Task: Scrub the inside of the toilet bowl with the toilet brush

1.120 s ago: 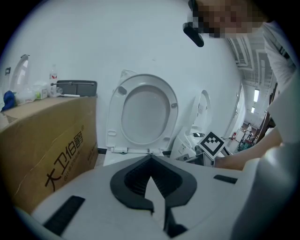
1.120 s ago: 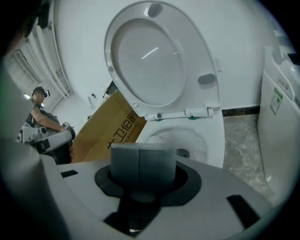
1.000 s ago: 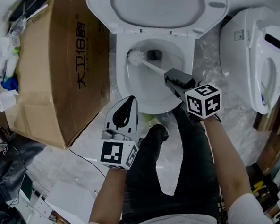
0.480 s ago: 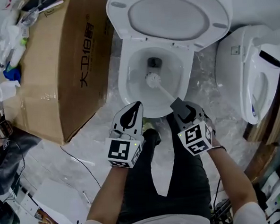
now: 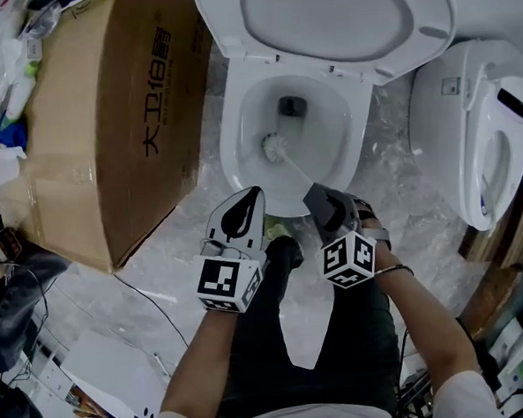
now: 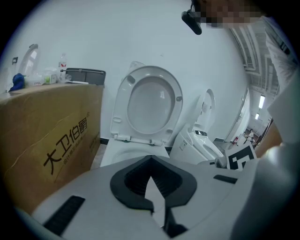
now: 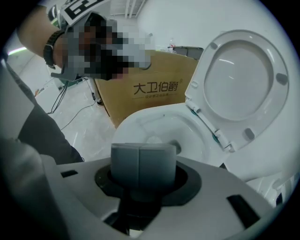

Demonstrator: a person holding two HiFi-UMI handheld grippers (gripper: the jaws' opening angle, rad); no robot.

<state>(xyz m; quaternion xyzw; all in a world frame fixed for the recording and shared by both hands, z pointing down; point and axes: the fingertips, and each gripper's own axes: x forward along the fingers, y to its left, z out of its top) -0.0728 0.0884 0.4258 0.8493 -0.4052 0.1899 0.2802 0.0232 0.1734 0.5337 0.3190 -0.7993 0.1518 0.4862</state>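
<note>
Over toilet bowl (image 5: 232,130), right claw (image 5: 319,199) clamps toilet brush (image 5: 276,146); left claw (image 5: 253,199) closed.

White-headed toilet brush (image 5: 276,147) inside toilet bowl (image 5: 229,137), handle slanting down-right; bowl white, lid up.

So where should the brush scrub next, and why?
Probably sweep the toilet brush across to the right wall of the toilet bowl: the right gripper is shut on its handle, and the bristles rest on the left side.
</note>
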